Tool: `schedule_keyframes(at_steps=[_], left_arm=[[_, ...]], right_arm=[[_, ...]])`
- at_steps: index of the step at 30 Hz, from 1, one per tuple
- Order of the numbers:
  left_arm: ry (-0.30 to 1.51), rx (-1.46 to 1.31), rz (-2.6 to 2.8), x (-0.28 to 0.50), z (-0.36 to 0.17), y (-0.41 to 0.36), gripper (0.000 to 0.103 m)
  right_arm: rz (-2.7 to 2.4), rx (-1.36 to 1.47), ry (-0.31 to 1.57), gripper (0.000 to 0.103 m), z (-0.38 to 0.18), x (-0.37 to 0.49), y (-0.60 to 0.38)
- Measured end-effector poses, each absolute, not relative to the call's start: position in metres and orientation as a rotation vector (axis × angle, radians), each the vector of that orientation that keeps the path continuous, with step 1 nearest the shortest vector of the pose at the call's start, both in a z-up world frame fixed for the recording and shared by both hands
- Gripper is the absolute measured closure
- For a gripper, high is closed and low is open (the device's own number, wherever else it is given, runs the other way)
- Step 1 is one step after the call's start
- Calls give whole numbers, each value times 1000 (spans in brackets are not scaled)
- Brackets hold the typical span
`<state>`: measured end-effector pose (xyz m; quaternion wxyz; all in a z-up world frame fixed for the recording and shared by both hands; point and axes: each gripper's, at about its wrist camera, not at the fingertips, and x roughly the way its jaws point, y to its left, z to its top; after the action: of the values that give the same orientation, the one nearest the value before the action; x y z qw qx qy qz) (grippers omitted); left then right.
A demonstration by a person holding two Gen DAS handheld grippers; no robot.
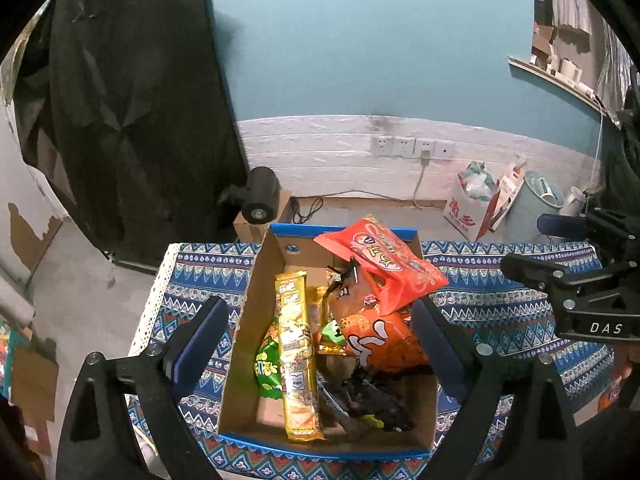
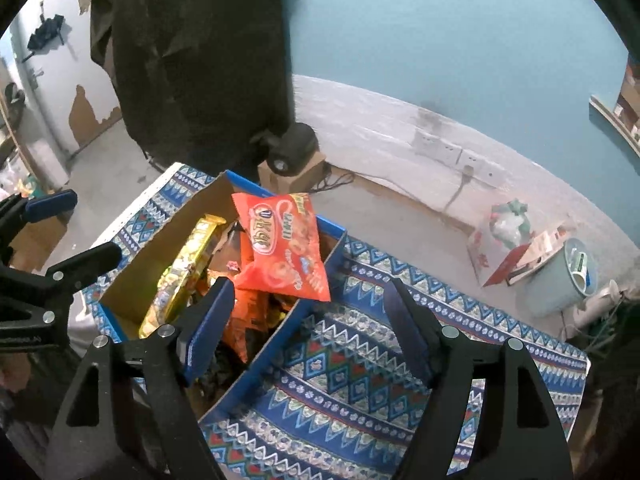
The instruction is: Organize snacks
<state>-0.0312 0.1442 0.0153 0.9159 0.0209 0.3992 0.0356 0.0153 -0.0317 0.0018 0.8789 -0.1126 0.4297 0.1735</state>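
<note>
Left wrist view first: nearest the lens, the left gripper (image 1: 320, 344) hangs over the cardboard box (image 1: 248, 320) with its fingers spread wide and nothing between them, one blue pad outside the box's left wall, the other over its right side. Inside the box lie a long gold packet (image 1: 296, 352) along the left, a green bag (image 1: 266, 368) tucked beside it, a dark wrapper (image 1: 372, 396) at the near end and a big orange bag (image 1: 376, 340) to the right; a red bag (image 1: 384, 260) sits on top at the far end, its corner poking above the rim. In the right wrist view the right gripper (image 2: 308, 332) hovers over the box's right wall, fingers also spread and empty, mostly above the patterned cloth (image 2: 360, 360) that lies under the box. No loose snacks show on the cloth around the box, so the filling step looks about finished, with both grippers freed. Next would probably be tidying: pressing the red bag flatter, which calls for a gentle pinch at its edge without crushing it. Beyond the box stand a black device (image 1: 260, 196), then the wall sockets (image 1: 412, 148).
</note>
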Motion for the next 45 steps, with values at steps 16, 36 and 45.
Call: schedule_keyframes(at_steps=[16,36,45], left_arm=[[829,45,74,-31,16,139,9],[831,42,75,-29,12,140,9],[832,36,83,-29,13,143,9]], right_arm=[[337,-217,911,27,1,18,-41],[328,-219,910,27,6,19,-44],[327,-219,909,27,7,19,-43]])
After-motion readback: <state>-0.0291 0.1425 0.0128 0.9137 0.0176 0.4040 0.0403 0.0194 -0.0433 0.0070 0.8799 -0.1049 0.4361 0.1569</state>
